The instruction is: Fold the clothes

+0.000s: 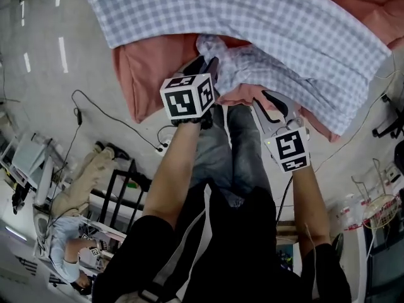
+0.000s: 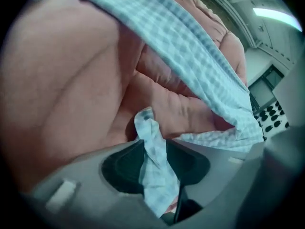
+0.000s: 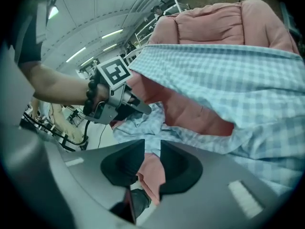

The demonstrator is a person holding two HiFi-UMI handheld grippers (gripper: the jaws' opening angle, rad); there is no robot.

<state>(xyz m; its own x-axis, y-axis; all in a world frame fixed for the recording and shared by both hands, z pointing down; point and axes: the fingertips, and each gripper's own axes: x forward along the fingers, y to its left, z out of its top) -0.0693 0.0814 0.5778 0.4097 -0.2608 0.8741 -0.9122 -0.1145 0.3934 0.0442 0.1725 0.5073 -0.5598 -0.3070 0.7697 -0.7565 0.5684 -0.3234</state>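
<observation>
A blue-and-white checked shirt [image 1: 265, 30] lies spread over a pink cover [image 1: 145, 74] on a raised surface. Its near part is bunched up between the two grippers. My left gripper [image 1: 208, 65] is at the bunched fabric; in the left gripper view [image 2: 152, 144] a twisted strip of the shirt [image 2: 153, 166] fills the gap between the pads. My right gripper [image 1: 268, 100] is at the near edge, to the right. In the right gripper view [image 3: 152, 147] the checked hem [image 3: 143, 128] meets the jaw tips and pink cloth [image 3: 152, 173] shows between the pads. The left gripper [image 3: 145, 109] also shows there.
The pink cover hangs over the near edge, right above my legs in jeans [image 1: 230, 150]. Cables [image 1: 107, 115] trail over the grey floor at left. A black rack [image 1: 123, 194] and a crouched person [image 1: 69, 245] are at lower left, a wire basket [image 1: 379, 210] at right.
</observation>
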